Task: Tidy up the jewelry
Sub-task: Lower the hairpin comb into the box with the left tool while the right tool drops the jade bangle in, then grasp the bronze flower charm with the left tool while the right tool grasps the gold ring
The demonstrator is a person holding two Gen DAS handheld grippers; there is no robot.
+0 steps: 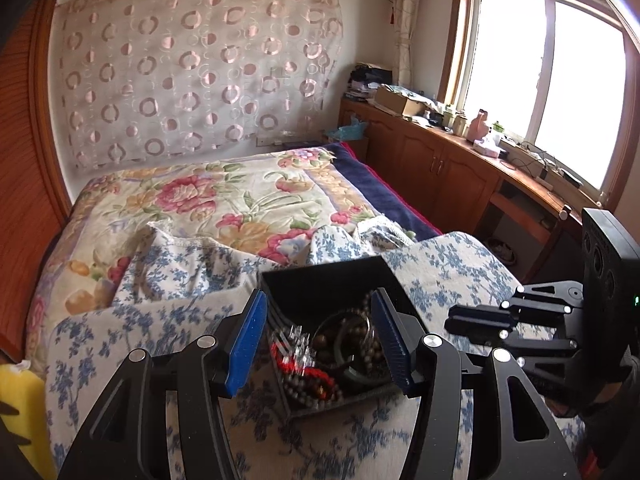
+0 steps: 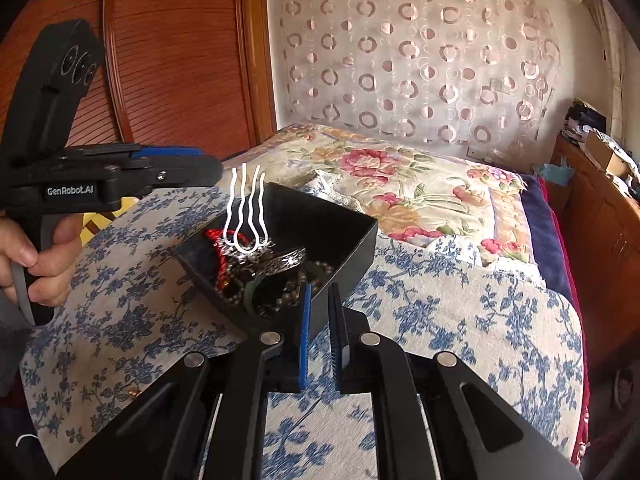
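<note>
Box: We see a black box (image 1: 320, 280) (image 2: 344, 236) on the blue flower cloth (image 1: 180, 280) (image 2: 460, 312) at the near end of the bed (image 1: 224, 192) (image 2: 420, 176).
Jewelry: It all lies inside the box. We see a red bead string (image 1: 316, 372) (image 2: 218, 256), brown bead strings (image 1: 340, 340) (image 2: 288, 300), and a silver hair comb (image 2: 246, 208) with its thin prongs sticking up.
Left gripper (image 1: 320, 344) (image 2: 216, 172): Our left one is spread wide, holding nothing. One blue pad sits outside the box's left wall, and the other is over the beads.
Right gripper (image 2: 319, 336) (image 1: 450, 322): Its two pads are close with a small gap, holding nothing. It is near the closest corner of the box.
Far away: a window (image 1: 540, 80) and a wood cabinet (image 1: 440, 168) on the right.
</note>
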